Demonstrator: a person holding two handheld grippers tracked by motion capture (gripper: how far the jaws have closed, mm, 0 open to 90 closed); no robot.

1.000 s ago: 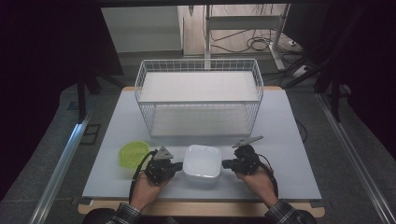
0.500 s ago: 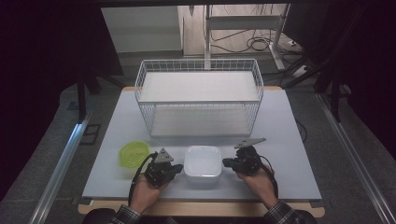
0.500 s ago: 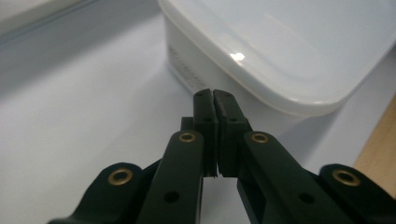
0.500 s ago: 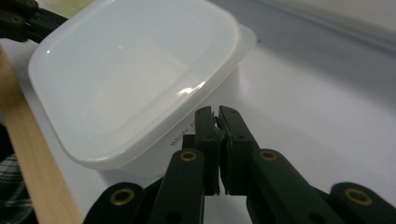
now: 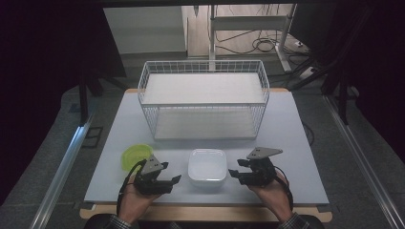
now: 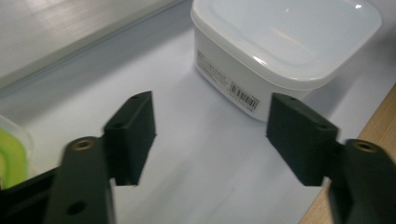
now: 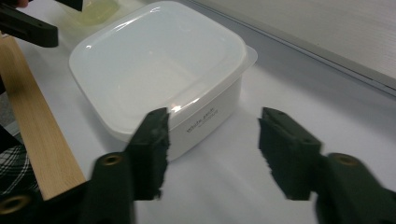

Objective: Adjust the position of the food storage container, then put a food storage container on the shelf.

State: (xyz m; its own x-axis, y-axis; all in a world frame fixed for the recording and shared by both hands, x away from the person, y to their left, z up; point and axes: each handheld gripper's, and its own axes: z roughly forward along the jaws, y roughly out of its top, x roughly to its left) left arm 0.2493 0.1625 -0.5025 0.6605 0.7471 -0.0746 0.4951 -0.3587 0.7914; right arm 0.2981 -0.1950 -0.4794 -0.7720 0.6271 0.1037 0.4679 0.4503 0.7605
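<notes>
A white square container [image 5: 207, 166] with its lid on sits near the table's front edge, between my two grippers. My left gripper [image 5: 173, 183] is just left of it, clear of its side; its jaws have just been opening and stand open with nothing between them. In the left gripper view the gripper [image 6: 212, 122] points at bare table, with the container [image 6: 280, 42] ahead to the right. My right gripper [image 5: 235, 175] is just right of the container, jaws also just opened and empty. In the right gripper view the gripper [image 7: 215, 133] is by the container's [image 7: 159, 65] near corner.
A yellow-green bowl [image 5: 136, 155] lies left of the container, behind the left gripper. A white wire basket [image 5: 203, 98] stands across the back half of the table. The wooden front edge [image 7: 37, 140] runs close to both hands.
Both grippers were shut against the container's sides; they have drawn outward from it and their jaws have opened. The container has stayed in place.
</notes>
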